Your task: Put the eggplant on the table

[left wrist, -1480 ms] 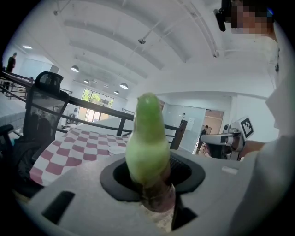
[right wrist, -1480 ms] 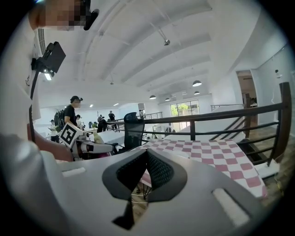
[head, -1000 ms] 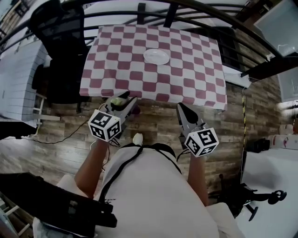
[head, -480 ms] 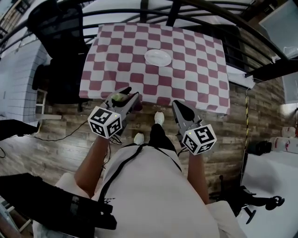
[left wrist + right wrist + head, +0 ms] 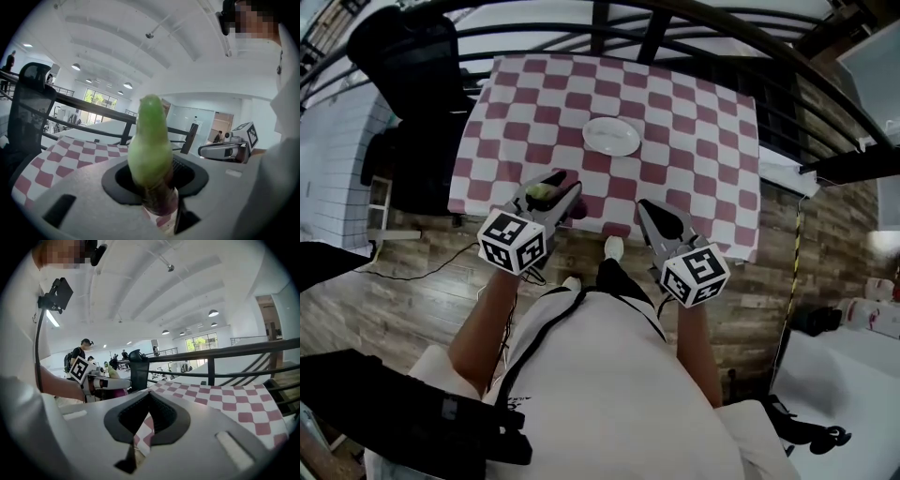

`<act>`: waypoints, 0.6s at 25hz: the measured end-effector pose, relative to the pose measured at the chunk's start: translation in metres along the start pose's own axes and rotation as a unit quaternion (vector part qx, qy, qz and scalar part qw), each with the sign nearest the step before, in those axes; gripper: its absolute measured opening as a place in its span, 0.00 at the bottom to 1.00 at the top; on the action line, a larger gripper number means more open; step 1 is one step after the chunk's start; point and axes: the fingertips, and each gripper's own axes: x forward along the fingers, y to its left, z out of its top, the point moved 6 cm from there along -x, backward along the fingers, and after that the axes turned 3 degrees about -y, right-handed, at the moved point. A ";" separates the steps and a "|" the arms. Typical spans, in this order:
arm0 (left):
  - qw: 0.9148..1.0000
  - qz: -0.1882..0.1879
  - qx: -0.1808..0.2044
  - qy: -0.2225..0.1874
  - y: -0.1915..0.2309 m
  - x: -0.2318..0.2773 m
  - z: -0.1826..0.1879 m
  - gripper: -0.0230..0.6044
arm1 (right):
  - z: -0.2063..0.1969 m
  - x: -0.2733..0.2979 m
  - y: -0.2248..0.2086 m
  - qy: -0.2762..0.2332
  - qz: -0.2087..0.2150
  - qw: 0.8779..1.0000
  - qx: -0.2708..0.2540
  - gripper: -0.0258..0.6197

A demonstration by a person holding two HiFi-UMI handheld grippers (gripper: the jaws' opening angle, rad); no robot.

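The eggplant [image 5: 542,194], with a green cap and a purple body, sits between the jaws of my left gripper [image 5: 553,187], which is shut on it. In the left gripper view the eggplant [image 5: 150,145] stands cap-up and fills the middle. This gripper hangs over the near edge of the table [image 5: 703,159], which wears a red-and-white checked cloth. My right gripper [image 5: 649,208] is shut with nothing in it, its tips meeting at the same near edge [image 5: 149,397]. The right gripper view also shows the left gripper [image 5: 101,380] holding the eggplant [image 5: 110,371].
A white plate [image 5: 611,137] lies mid-table. A black chair [image 5: 408,56] stands at the table's far left, and a dark railing [image 5: 609,14] runs behind it. The floor is wood planks with a cable [image 5: 422,272] at the left. People stand in the distance [image 5: 79,355].
Both grippers have moved forward from over the floor to the table's near edge, and the person has stepped closer. The left gripper still holds the eggplant.
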 end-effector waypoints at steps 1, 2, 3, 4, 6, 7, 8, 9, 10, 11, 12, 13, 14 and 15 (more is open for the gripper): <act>1.000 0.003 -0.002 0.000 0.002 0.008 0.002 0.29 | 0.004 0.005 -0.007 0.002 0.007 1.000 0.000 0.05; 1.000 0.006 -0.004 0.001 0.003 0.016 0.004 0.29 | 0.007 0.009 -0.014 0.004 0.014 1.000 -0.001 0.05; 1.000 0.010 -0.007 0.002 0.006 0.023 0.005 0.29 | 0.010 0.014 -0.021 0.007 0.020 1.000 -0.002 0.05; 1.000 0.014 -0.009 0.002 0.008 0.030 0.006 0.29 | 0.011 0.018 -0.027 0.009 0.027 1.000 -0.003 0.05; 1.000 0.020 -0.012 0.004 0.013 0.045 0.006 0.29 | 0.012 0.026 -0.041 0.015 0.037 0.999 -0.004 0.05; 1.000 0.022 -0.009 0.007 0.016 0.055 0.006 0.29 | 0.012 0.031 -0.050 0.018 0.041 0.999 -0.004 0.05; 1.000 0.024 -0.003 0.011 0.019 0.065 0.007 0.29 | 0.011 0.034 -0.059 0.021 0.043 0.999 -0.004 0.05; 1.000 0.025 0.005 0.017 0.021 0.076 0.008 0.29 | 0.011 0.038 -0.069 0.024 0.045 0.999 -0.003 0.05; 0.999 0.027 0.012 0.023 0.024 0.086 0.009 0.29 | 0.011 0.041 -0.078 0.026 0.048 0.999 -0.002 0.05; 0.999 0.028 0.020 0.030 0.026 0.096 0.010 0.29 | 0.011 0.043 -0.087 0.030 0.050 0.998 0.000 0.05; 0.999 0.030 0.026 0.037 0.029 0.106 0.011 0.29 | 0.011 0.045 -0.095 0.033 0.053 0.998 0.002 0.05; 0.998 0.032 0.033 0.045 0.031 0.115 0.011 0.29 | 0.011 0.047 -0.104 0.035 0.056 0.998 0.004 0.05; 0.997 0.035 0.041 0.053 0.034 0.124 0.011 0.29 | 0.011 0.048 -0.112 0.038 0.059 0.998 0.007 0.05; 0.996 0.037 0.050 0.061 0.036 0.134 0.010 0.29 | 0.011 0.049 -0.120 0.040 0.062 0.997 0.009 0.05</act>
